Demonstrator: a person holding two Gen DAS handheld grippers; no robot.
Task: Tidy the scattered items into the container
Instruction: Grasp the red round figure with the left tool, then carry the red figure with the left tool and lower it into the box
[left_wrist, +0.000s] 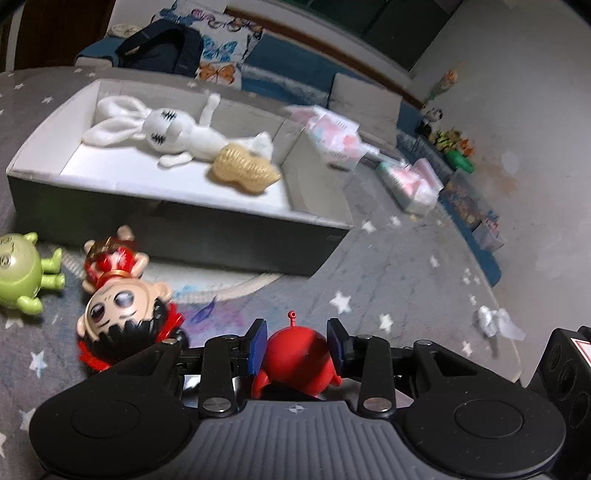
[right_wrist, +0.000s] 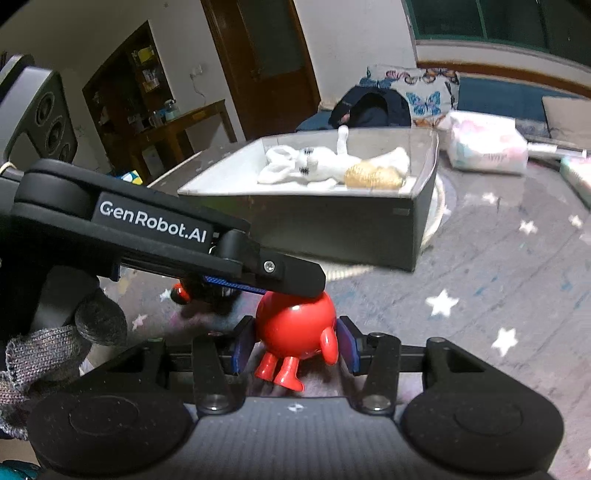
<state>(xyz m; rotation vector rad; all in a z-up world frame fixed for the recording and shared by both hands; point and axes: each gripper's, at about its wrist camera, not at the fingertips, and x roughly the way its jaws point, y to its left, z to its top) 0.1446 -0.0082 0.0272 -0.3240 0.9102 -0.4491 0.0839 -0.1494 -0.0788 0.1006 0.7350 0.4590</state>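
Observation:
A round red toy (left_wrist: 295, 354) with a small antenna sits between the blue pads of my left gripper (left_wrist: 296, 347), which press on its sides. In the right wrist view the same red toy (right_wrist: 295, 328) shows its feet. My right gripper (right_wrist: 295, 345) is shut on it as well, and a left finger (right_wrist: 295, 282) lies across its top. The container, a grey box (left_wrist: 184, 229) (right_wrist: 332, 225) with a white inside, holds a white plush rabbit (left_wrist: 166, 129) and a yellow knitted piece (left_wrist: 243, 170). A red-dressed doll (left_wrist: 118, 295) and a green figure (left_wrist: 18, 273) lie on the rug.
A grey star-patterned rug (left_wrist: 388, 266) covers the floor. Crumpled white paper (left_wrist: 495, 321) lies to the right. Wrapped tissue packs (left_wrist: 332, 136) (right_wrist: 487, 144) and toy bins stand along a blue sofa beyond the box. A gloved hand (right_wrist: 55, 354) holds the left gripper.

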